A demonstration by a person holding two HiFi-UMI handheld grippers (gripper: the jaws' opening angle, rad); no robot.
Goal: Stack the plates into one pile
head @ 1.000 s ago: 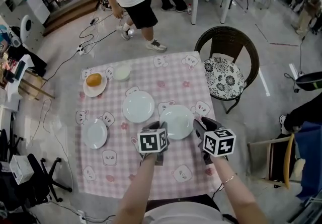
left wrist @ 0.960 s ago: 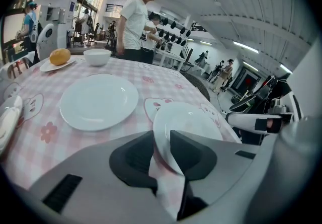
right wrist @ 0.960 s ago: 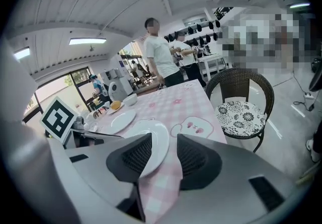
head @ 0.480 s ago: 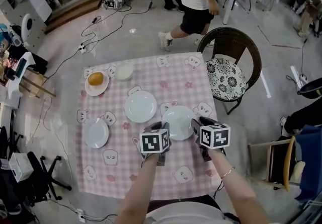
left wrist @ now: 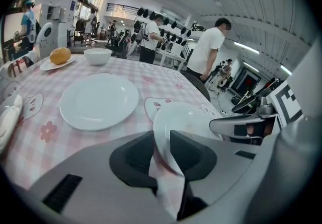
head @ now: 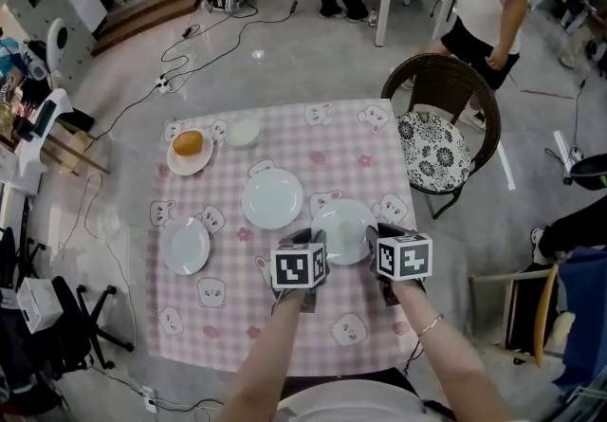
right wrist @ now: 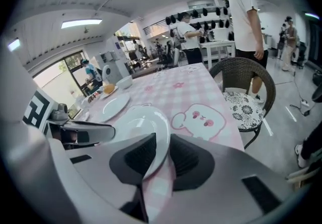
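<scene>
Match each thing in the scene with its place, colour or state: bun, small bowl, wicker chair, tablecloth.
Things:
1. bun
2. small bowl
3. wicker chair
4. tablecloth

Descriptions:
A. pink checked
B. holds a patterned cushion
C. lies on a plate
D. white, beside the bun's plate

Pairs: 1-C; 2-D; 3-B; 4-A

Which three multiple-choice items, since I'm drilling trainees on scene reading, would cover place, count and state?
1. The plate bearing food sits: A) at the table's far left; B) near right; C) on a chair.
2. Empty plates: A) one; B) three; C) five.
3. The nearest plate is: A) stacked; B) untouched; C) gripped at its rim.
A: far left, by the bowl.
B: nearest, centre plate and left plate are bare.
C: left gripper clamps it; right gripper's jaws have just been closing on it.
</scene>
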